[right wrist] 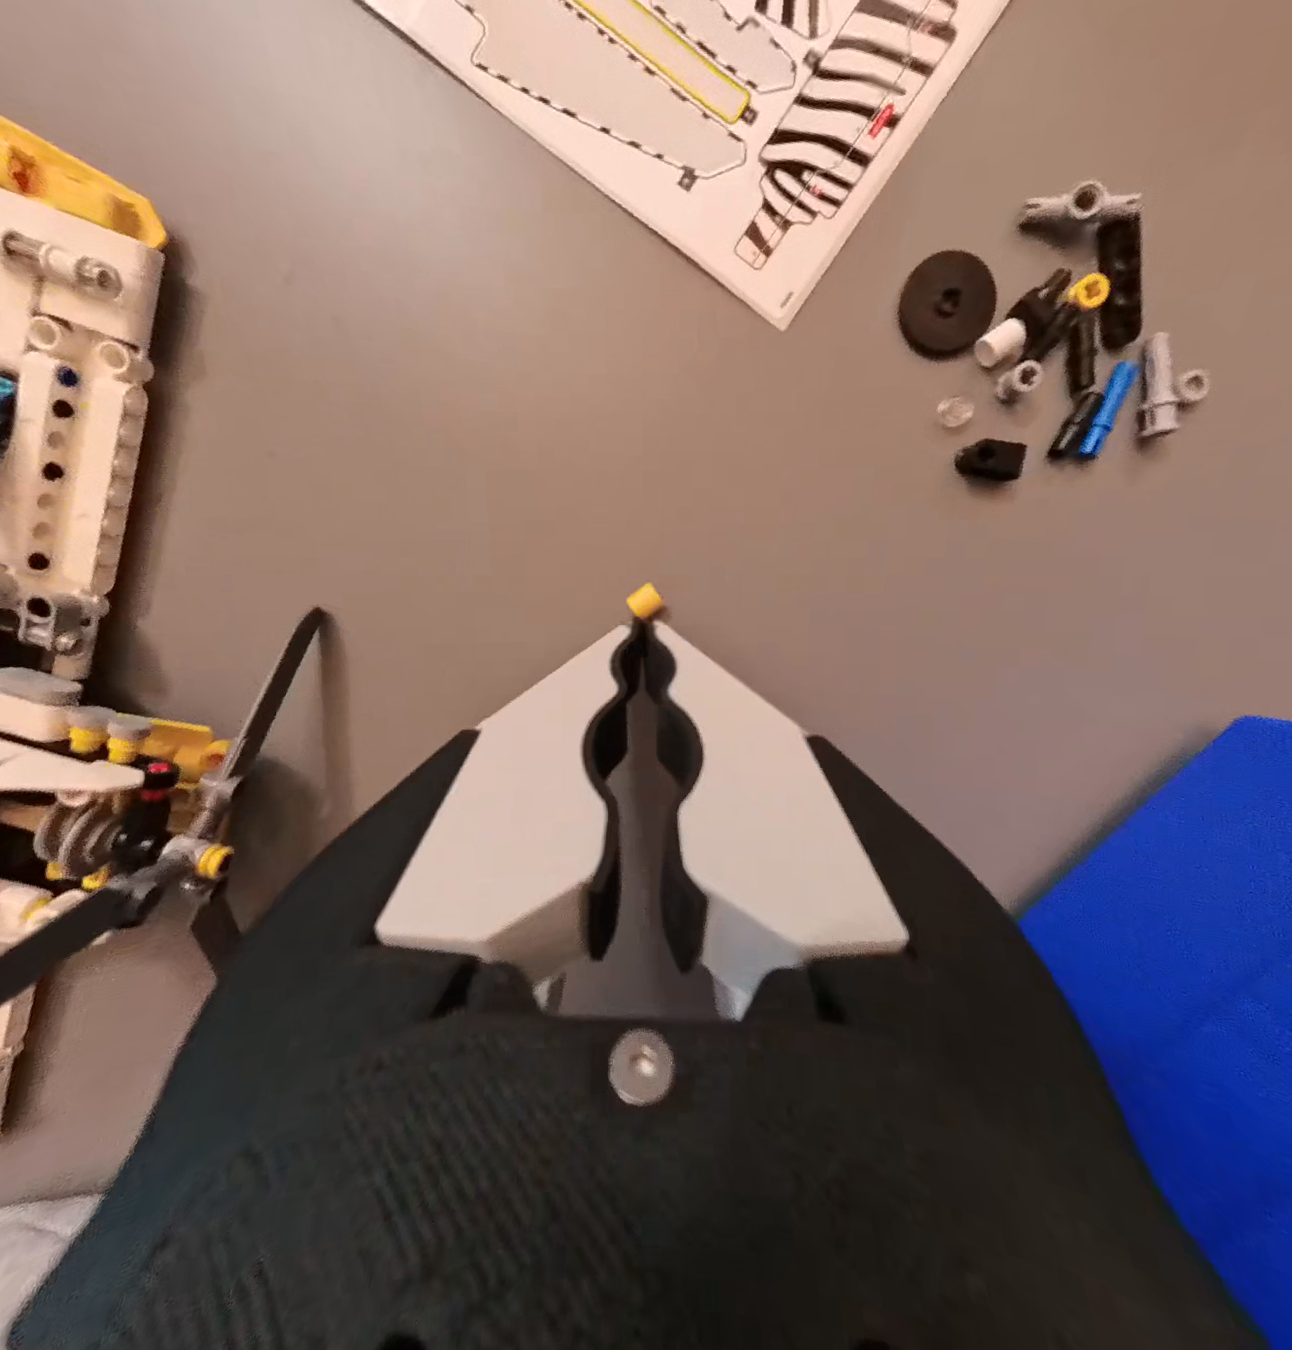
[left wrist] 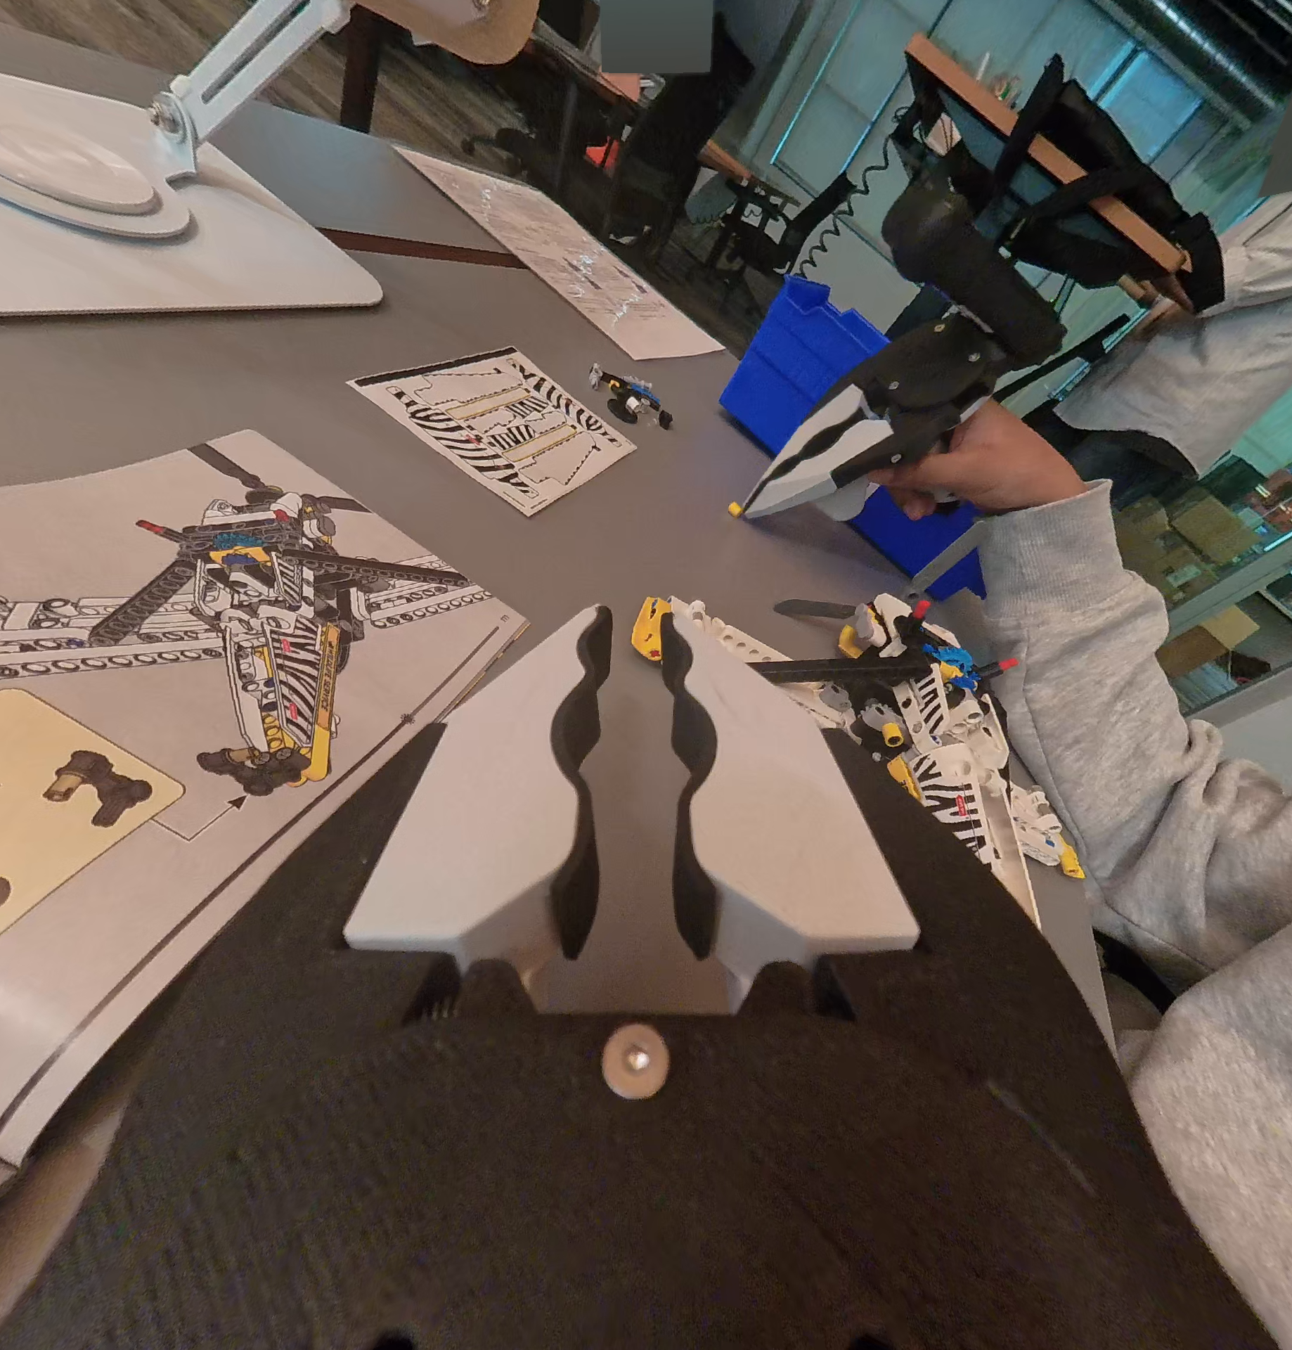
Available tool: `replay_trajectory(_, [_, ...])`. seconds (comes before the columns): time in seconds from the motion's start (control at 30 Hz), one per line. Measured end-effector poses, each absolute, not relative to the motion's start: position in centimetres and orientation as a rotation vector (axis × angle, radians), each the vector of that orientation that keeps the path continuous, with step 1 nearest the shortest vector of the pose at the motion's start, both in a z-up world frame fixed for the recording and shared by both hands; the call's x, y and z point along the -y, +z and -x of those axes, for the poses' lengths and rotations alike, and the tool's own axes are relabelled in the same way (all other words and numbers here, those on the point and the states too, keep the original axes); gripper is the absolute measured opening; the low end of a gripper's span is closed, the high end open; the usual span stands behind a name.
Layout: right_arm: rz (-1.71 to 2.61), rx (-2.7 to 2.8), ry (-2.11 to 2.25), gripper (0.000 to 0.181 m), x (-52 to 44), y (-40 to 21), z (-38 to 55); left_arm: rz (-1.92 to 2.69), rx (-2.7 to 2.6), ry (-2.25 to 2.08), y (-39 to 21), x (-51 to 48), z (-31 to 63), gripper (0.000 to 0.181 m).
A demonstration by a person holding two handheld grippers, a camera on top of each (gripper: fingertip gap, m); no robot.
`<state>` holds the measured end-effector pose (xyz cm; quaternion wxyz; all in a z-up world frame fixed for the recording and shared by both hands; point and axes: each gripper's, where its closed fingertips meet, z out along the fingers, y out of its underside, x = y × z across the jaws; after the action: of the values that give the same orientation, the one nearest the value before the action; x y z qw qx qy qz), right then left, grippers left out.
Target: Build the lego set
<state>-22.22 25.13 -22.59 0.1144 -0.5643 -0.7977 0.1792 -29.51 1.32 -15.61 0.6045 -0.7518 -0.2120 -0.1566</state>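
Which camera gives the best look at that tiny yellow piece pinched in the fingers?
The right wrist view: the tiny yellow piece sits close and centred, pinched at the tip of the right gripper. The left wrist view shows the same piece only as a far-off yellow dot at that gripper's tip, above the grey table.

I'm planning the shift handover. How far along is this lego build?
Mostly built: the white and yellow helicopter model already has its striped panels and a black blade on. In hand: the right gripper pinches a small yellow piece at its tips; the left gripper is open and empty. Left: a small pile of loose parts beside the sticker sheet.
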Motion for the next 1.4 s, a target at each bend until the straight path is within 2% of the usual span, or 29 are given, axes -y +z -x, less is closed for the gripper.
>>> replay_trajectory(0.07, [1.630, 2.304, 0.527, 0.000, -25.4, -22.2, 22.7, 1.738, 0.491, -0.365, -15.6, -1.3, 29.5, 0.012])
replay_trajectory(0.13, [1.622, 2.282, 0.576, 0.013, -25.2, -21.7, 23.2, 1.737, 0.491, -0.370, -15.5, -1.3, 29.4, 0.012])
replay_trajectory(0.3, [1.601, 2.298, 0.684, 0.024, -24.0, -21.5, 23.7, 1.737, 0.491, -0.382, -15.5, -1.4, 29.3, 0.013])
replay_trajectory(0.43, [1.537, 2.347, 0.707, 0.021, -22.7, -22.2, 24.3, 1.737, 0.495, -0.391, -15.6, -1.4, 29.2, 0.014])
replay_trajectory(0.5, [1.535, 2.353, 0.655, 0.008, -22.7, -22.8, 24.5, 1.736, 0.495, -0.397, -15.6, -1.4, 29.1, 0.014])
replay_trajectory(0.67, [1.492, 2.241, 0.746, 0.008, -23.0, -20.6, 25.6, 1.734, 0.495, -0.395, -15.5, -1.4, 29.1, 0.014])
replay_trajectory(0.87, [1.587, 1.735, 0.635, 0.008, -29.2, -17.7, 29.1, 1.737, 0.498, -0.405, -15.6, -1.5, 29.1, 0.015])
replay_trajectory(1.03, [1.786, 1.549, 0.657, 0.008, -32.0, -19.9, 30.2, 1.740, 0.499, -0.412, -15.7, -1.6, 29.0, 0.015])
replay_trajectory(1.4, [1.812, 1.530, 0.687, 0.008, -33.2, -21.4, 31.4, 1.738, 0.502, -0.423, -15.7, -1.6, 28.9, 0.015])
